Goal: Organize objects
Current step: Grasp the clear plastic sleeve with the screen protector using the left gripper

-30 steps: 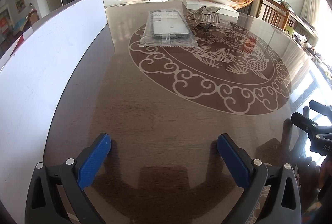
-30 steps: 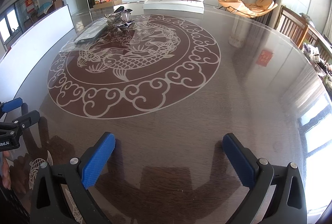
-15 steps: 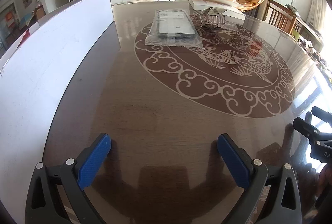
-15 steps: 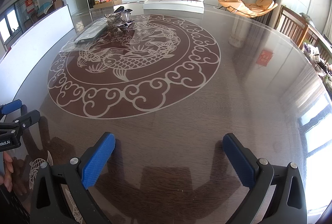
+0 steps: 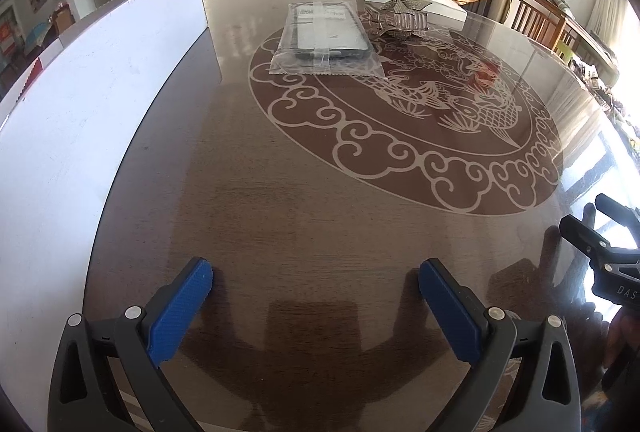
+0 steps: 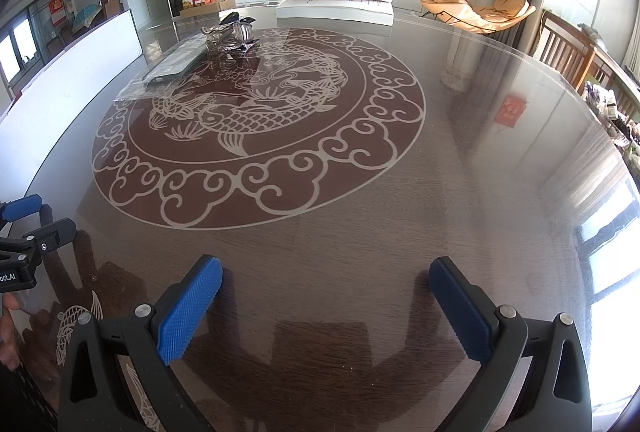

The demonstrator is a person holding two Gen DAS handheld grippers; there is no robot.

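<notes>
Both tongs are spread wide and empty, the left tongs (image 5: 316, 296) and right tongs (image 6: 326, 290) hovering low over the near counter (image 5: 320, 200). The plastic-wrapped flat package (image 5: 326, 40) lies far off at 12 o'clock, a metal star-shaped dish (image 5: 404, 14) just beside it at 1 o'clock. The slick wrap may slide on the glossy top if pinched shallowly. Only the right view shows dark items (image 6: 236, 19) behind the dish.

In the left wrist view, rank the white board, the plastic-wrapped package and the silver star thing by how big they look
1. White board, largest by far, though it is also nearest the camera.
2. Plastic-wrapped package.
3. Silver star-shaped object, smallest, though it also lies a little farther away than the package.
</notes>
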